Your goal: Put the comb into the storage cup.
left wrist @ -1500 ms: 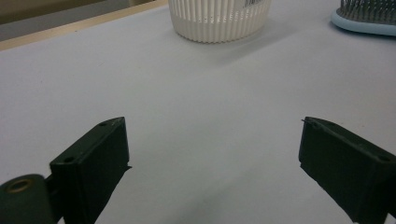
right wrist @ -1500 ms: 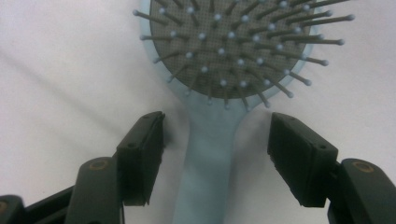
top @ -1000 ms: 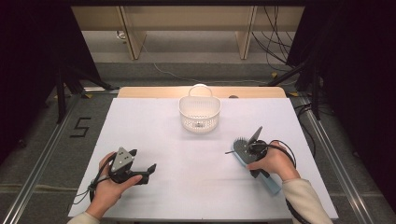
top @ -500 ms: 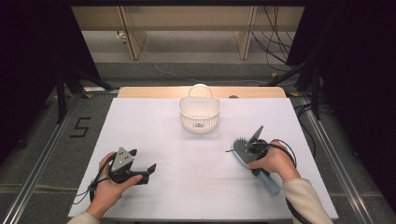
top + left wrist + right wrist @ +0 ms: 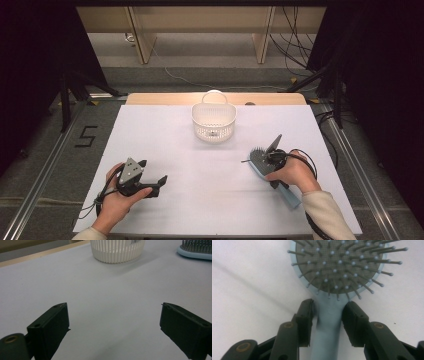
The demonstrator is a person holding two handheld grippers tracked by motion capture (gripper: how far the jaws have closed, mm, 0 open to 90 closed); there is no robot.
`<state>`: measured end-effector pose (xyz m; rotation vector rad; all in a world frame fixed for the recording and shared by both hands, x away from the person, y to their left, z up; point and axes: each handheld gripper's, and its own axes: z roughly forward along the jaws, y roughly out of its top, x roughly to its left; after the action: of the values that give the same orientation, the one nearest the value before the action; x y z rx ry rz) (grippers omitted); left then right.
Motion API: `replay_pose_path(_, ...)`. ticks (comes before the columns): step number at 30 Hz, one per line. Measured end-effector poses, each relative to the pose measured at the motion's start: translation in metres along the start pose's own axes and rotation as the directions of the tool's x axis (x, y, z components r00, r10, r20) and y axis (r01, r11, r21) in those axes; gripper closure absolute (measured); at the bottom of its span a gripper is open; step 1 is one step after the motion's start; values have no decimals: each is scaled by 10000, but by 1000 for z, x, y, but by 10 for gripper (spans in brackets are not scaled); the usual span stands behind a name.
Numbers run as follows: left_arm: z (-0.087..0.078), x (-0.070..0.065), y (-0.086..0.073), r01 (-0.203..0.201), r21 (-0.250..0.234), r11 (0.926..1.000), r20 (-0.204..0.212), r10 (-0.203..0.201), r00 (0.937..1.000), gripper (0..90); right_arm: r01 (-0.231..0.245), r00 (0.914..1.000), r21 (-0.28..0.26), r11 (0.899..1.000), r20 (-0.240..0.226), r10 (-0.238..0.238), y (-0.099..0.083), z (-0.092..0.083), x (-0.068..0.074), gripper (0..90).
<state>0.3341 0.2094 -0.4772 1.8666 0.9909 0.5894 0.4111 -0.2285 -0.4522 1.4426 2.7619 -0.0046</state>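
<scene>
The hairbrush [image 5: 272, 175] lies bristles-up on the white table [image 5: 200, 175], near the right edge and toward the near side, its round head pointing to the far side and its light blue handle running back toward the near right corner under the person's right hand [image 5: 292, 172]. The right tool [image 5: 328, 315] sits over the neck of the hairbrush, just below the head: one jaw stands on each side of the handle, and the jaws have just been closing in on it. In the right gripper view the left jaw looks to be touching the handle and the right jaw lies right beside it, with at most a thin gap; whether the pads press yet I cannot tell.

The left tool [image 5: 150, 182] rests near the near left corner of the table in the person's left hand [image 5: 117, 202], well apart from the hairbrush. Its jaws are spread wide with only bare table between them.

A white slatted basket [image 5: 214, 120] stands near the middle of the far edge, well apart from both tools. The table surface between the hairbrush and the basket is open.
</scene>
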Motion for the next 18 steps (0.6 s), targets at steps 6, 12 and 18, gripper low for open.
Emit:
replay_pose_path(6,0,0,0,-10,4,10000,3,10,10000,83,-147,9999,-13,9999,-1,147,0,0,-1,634)
replay_pose_path(12,0,0,0,-11,5,10000,6,11,10000,84,-184,9998,6,9998,45,184,0,0,-1,666)
replay_pose_path(18,0,0,0,-9,0,10000,2,9,10000,84,-184,9998,31,9998,81,183,0,0,0,677)
